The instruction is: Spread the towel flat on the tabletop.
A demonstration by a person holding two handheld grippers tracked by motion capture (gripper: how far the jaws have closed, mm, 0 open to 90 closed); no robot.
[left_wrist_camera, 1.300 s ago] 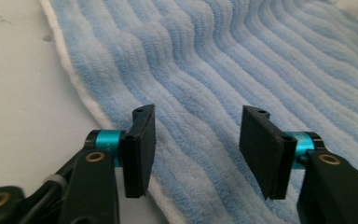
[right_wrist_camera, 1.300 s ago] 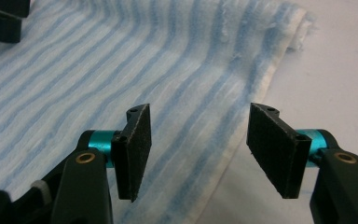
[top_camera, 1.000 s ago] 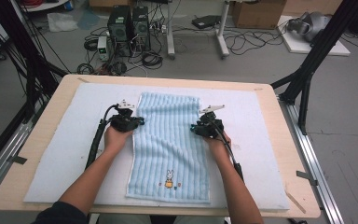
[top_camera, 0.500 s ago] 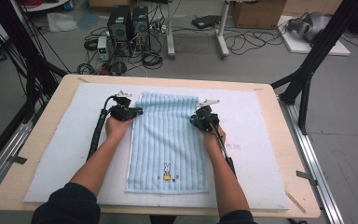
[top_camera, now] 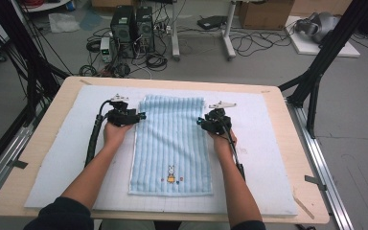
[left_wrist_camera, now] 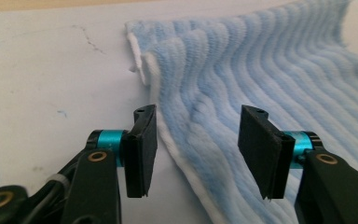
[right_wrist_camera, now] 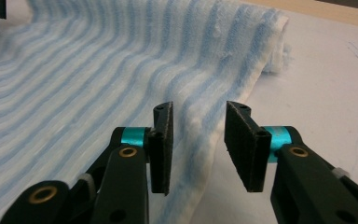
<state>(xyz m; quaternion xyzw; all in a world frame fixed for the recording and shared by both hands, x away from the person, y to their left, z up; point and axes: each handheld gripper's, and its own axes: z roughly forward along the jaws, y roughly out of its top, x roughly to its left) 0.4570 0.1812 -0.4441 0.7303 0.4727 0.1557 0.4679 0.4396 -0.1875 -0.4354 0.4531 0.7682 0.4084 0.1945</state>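
A light blue ribbed towel (top_camera: 172,143) with a small rabbit picture near its front edge lies flat on the white mat (top_camera: 263,158). My left gripper (top_camera: 139,116) sits at the towel's left edge, about a third of the way down from the far end. In the left gripper view the left gripper (left_wrist_camera: 198,149) has just been opening, and the towel's white hem (left_wrist_camera: 177,154) lies loose between the pads. My right gripper (top_camera: 200,120) is at the opposite edge. It (right_wrist_camera: 198,144) too has just been opening, with the towel's edge (right_wrist_camera: 193,121) running untouched between its pads.
The mat covers most of a wooden table (top_camera: 297,143). Black frame legs (top_camera: 316,72) stand at the table's right and left. Beyond the far edge, computer towers (top_camera: 129,24), cables and boxes sit on the floor. Bare mat lies on both sides of the towel.
Both hands have edged toward the far side of the table. The towel, skewed a second ago, now lies straight and flat, its front edge farther from the person.
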